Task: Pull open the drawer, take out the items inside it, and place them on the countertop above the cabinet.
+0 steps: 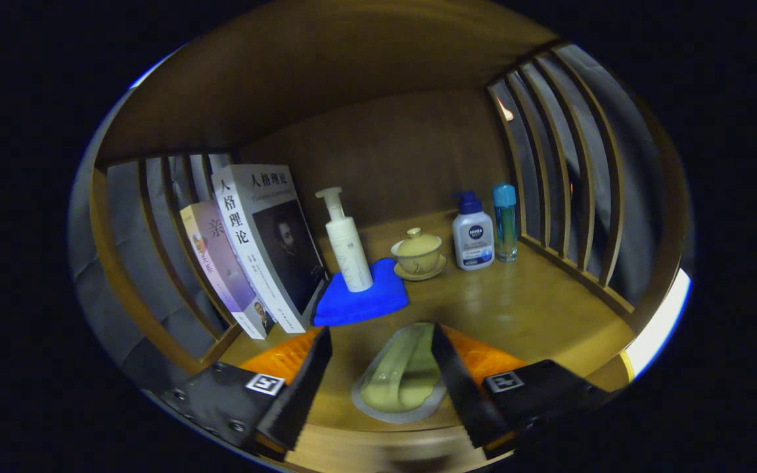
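I see my hand-held gripper (378, 368) spread wide, a pale green sealed pouch (401, 378) lying loose between its fingers on the wooden counter (516, 309). Beyond stands a white NIVEA pump bottle (473, 238).

Wooden countertop (523, 309) bears books (253, 249), blue cloth (365, 299), lidded cup (418, 253), bottles (474, 233), packet (401, 378)

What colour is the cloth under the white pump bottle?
The cloth is bright blue, seen in the gripper view.

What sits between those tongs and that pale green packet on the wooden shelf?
Nothing visible. The pale green packet already lies on the countertop between the open tongs, beside one finger; the blue cloth and bottles stand farther back.
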A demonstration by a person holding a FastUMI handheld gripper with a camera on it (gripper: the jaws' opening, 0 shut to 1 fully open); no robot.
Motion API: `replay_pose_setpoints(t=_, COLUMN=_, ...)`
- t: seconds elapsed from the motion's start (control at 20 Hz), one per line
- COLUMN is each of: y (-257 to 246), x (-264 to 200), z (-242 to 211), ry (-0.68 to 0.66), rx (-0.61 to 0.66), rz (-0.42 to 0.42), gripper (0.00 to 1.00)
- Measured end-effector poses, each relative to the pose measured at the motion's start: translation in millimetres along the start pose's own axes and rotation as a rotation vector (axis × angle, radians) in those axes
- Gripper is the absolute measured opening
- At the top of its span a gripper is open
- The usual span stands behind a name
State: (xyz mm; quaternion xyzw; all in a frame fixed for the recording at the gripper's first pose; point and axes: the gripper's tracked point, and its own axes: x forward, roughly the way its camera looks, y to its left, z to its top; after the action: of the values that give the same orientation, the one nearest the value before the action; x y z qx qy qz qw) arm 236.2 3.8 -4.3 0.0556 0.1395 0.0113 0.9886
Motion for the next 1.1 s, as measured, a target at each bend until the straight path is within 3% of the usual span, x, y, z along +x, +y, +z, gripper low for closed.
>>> replay_pose_setpoints(t=0.15, y=5, x=-26, z=8, ry=-0.087, rx=-0.057, rz=0.002, gripper=0.98)
replay_pose_setpoints(t=0.55, y=20, x=-113, z=4, ry=-0.272, rx=-0.189, rz=0.027, gripper=0.98)
replay_pose_setpoints(t=0.9, y=20, x=-160, z=-25, ry=-0.365, rx=-0.264, rz=0.003, gripper=0.98)
replay_pose_setpoints(t=1.1, y=15, x=-175, z=-51, ry=-0.383, rx=-0.235, rz=-0.010, gripper=0.98)
